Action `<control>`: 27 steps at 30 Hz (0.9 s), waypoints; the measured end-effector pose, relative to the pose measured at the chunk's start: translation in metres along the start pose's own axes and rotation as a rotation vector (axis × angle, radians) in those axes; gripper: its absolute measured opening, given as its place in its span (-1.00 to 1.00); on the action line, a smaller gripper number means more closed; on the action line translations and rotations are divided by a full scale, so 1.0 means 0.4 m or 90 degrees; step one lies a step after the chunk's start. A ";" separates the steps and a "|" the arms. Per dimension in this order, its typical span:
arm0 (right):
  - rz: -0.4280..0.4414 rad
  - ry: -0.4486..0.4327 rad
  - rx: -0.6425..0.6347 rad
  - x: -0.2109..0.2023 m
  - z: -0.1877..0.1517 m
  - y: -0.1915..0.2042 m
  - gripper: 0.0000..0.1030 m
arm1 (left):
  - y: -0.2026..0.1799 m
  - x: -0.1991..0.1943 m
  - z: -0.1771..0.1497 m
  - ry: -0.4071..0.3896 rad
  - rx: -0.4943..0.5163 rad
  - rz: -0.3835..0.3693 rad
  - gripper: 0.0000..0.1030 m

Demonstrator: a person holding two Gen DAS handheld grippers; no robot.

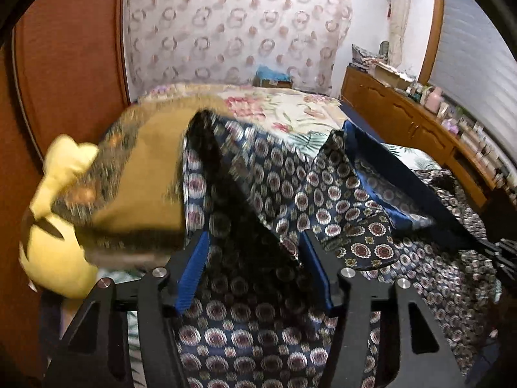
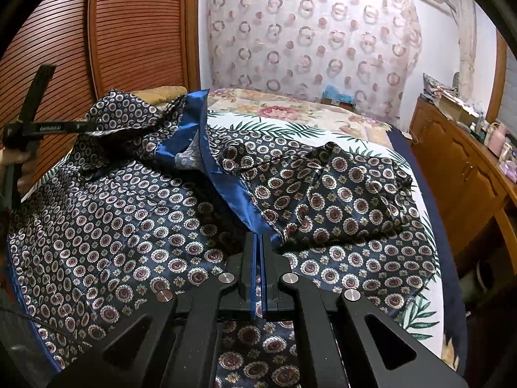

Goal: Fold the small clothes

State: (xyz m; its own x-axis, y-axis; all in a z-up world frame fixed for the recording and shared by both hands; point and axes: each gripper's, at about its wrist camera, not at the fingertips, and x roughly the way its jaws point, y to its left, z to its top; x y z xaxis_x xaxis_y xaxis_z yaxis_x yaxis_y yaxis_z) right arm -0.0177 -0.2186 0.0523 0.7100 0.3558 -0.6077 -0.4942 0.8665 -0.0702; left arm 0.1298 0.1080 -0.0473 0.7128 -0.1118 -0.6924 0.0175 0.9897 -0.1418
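Observation:
A navy satin garment point(image 2: 129, 226) printed with round medallions lies spread over the bed, with a bright blue trim point(image 2: 226, 187) running down its middle. My right gripper point(image 2: 258, 236) is shut on the near end of that trim. In the left wrist view the trim stretches away toward the right gripper point(image 1: 502, 252). My left gripper point(image 1: 253, 237) stands with its jaws apart over the garment point(image 1: 274, 177). A raised ridge of the cloth sits between the blue pads point(image 1: 194, 271), which do not pinch it. The left gripper point(image 2: 92, 126) appears at the garment's far left corner, a hand behind it.
The bed sheet point(image 2: 355, 135) has leaf and flower prints. A tan pillow point(image 1: 145, 177) and a yellow plush toy point(image 1: 58, 226) lie by the wooden wardrobe point(image 2: 129, 32) at left. A wooden cabinet point(image 2: 452, 168) with clutter lines the right side; a patterned curtain point(image 2: 307, 32) hangs behind.

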 end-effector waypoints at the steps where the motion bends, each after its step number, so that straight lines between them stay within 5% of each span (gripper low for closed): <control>1: -0.003 -0.001 0.000 -0.003 -0.002 -0.003 -0.98 | 0.005 0.005 -0.006 0.008 -0.007 -0.015 0.02; 6: -0.009 -0.002 0.009 -0.013 -0.013 -0.025 -0.98 | 0.007 0.019 -0.026 0.029 -0.012 -0.069 -0.91; 17: 0.007 -0.023 0.023 -0.056 0.027 -0.070 -0.98 | 0.056 -0.103 -0.052 -0.026 0.033 -0.039 -0.95; 19: 0.017 -0.032 0.013 -0.058 0.057 -0.050 -0.85 | 0.068 -0.101 -0.063 -0.026 0.038 -0.030 -0.95; 23: 0.051 -0.034 -0.027 -0.028 0.116 0.014 -0.05 | 0.079 -0.078 -0.090 -0.011 0.044 -0.018 -0.95; 27: 0.092 0.008 -0.056 0.044 0.161 0.068 -0.05 | 0.101 -0.062 -0.103 0.001 0.032 -0.018 -0.95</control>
State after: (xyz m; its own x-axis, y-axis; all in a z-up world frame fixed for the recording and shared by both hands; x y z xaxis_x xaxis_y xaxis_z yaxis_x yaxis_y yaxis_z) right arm 0.0135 -0.1660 0.0907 0.6229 0.4696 -0.6257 -0.6326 0.7729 -0.0497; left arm 0.0842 0.1471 -0.0649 0.7099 -0.1401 -0.6902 0.0728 0.9894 -0.1261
